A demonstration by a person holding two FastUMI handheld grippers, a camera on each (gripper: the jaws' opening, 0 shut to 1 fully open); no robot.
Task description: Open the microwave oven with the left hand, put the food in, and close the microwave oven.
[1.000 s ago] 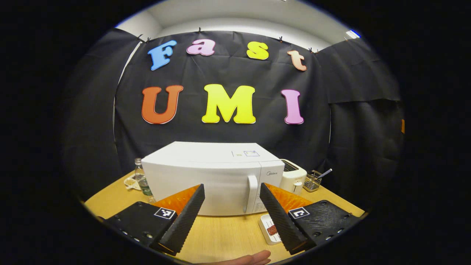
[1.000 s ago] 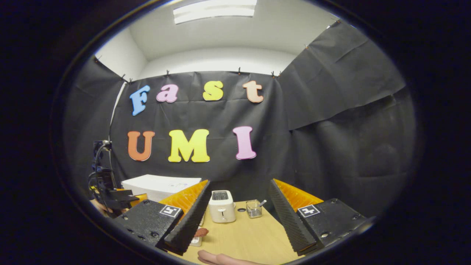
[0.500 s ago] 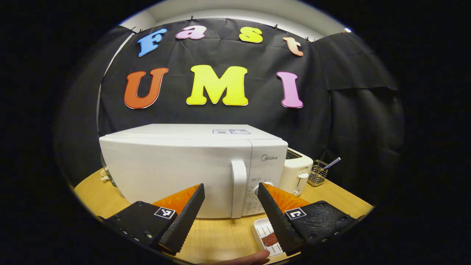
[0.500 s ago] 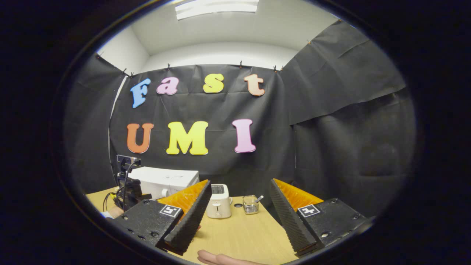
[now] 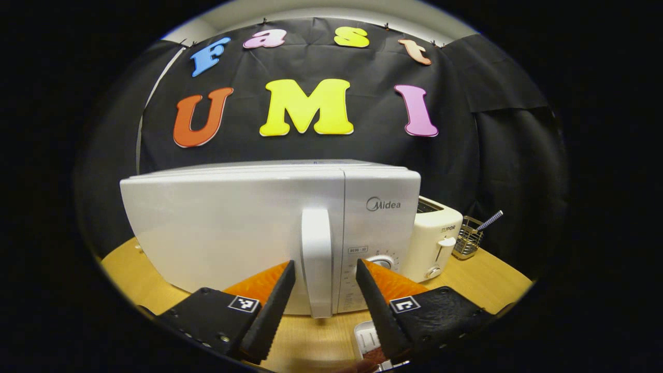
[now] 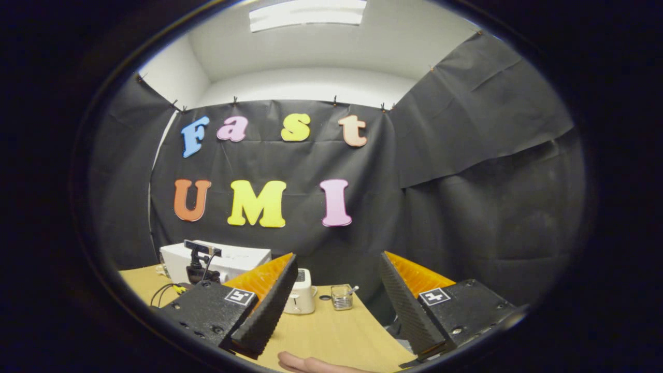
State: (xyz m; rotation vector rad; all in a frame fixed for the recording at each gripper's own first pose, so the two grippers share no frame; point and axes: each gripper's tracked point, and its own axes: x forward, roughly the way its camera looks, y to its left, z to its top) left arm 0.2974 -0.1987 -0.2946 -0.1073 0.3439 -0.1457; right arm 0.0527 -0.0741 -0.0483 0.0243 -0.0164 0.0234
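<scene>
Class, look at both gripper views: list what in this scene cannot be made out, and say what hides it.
1. Inside of the microwave, left gripper view: its shut door hides it.
2. Food tray, left gripper view: partly covered by the left gripper and cut by the edge.
3. Contents of the wire holder: too small.
4. Microwave front, right gripper view: hidden behind the right gripper.

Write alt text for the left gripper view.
The open left gripper straddles the vertical door handle of a closed white microwave on a wooden table. A toaster and a wire basket stand beside the microwave.
</scene>
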